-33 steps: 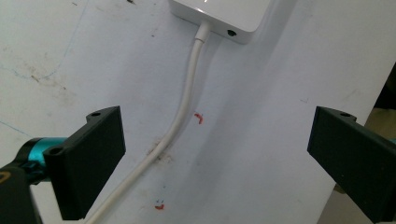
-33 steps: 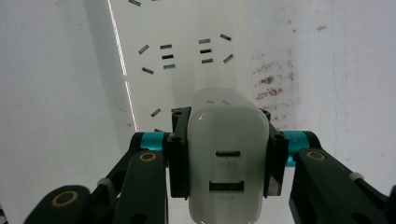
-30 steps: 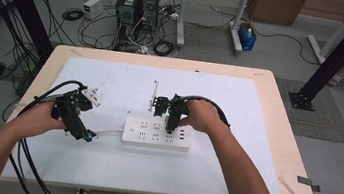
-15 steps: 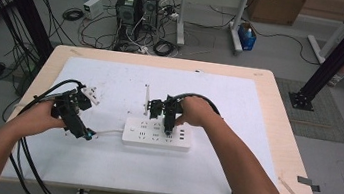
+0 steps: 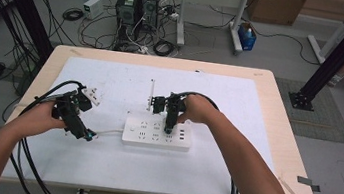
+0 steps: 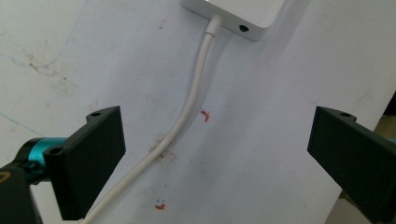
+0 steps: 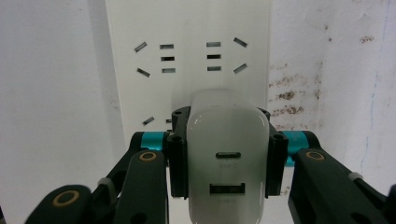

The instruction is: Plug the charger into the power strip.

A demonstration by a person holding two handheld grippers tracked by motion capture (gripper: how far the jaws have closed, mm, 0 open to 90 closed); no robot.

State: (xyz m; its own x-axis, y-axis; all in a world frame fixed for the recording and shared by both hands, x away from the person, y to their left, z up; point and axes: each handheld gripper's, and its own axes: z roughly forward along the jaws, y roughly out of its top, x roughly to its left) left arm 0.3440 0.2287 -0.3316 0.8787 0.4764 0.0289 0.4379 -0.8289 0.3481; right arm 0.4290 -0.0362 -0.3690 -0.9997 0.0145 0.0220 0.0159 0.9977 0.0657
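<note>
Right gripper [image 7: 224,154]: its two black jaws are clamped on the flat sides of the white charger [image 7: 229,163], one pad pressed to each side.
Charger: a rounded white block with two ports on its end face (the upper one a slim slot, the lower one wider). It is held over the white power strip [image 5: 157,135], at the strip's far right part in the high view; whether its prongs are already seated in a socket cannot be told.
Power strip: lies flat near the middle of the white table sheet [image 5: 238,111], long side running left to right, with free socket slots showing past the charger in the right gripper view.
Strip cord [image 6: 191,102]: a white cable leaving the strip's left end, curving across the sheet toward the near left.
Left gripper [image 6: 215,154]: jaws spread wide, nothing pinched; the cord runs on the sheet between them, touching neither pad.
Left gripper's place: in the high view it [image 5: 74,117] hovers left of the strip, just beside the cord.
Small white plug block [image 5: 90,95]: rests on the sheet just beyond the left hand.
Sheet: marked with small red ticks and grey smudges.
</note>
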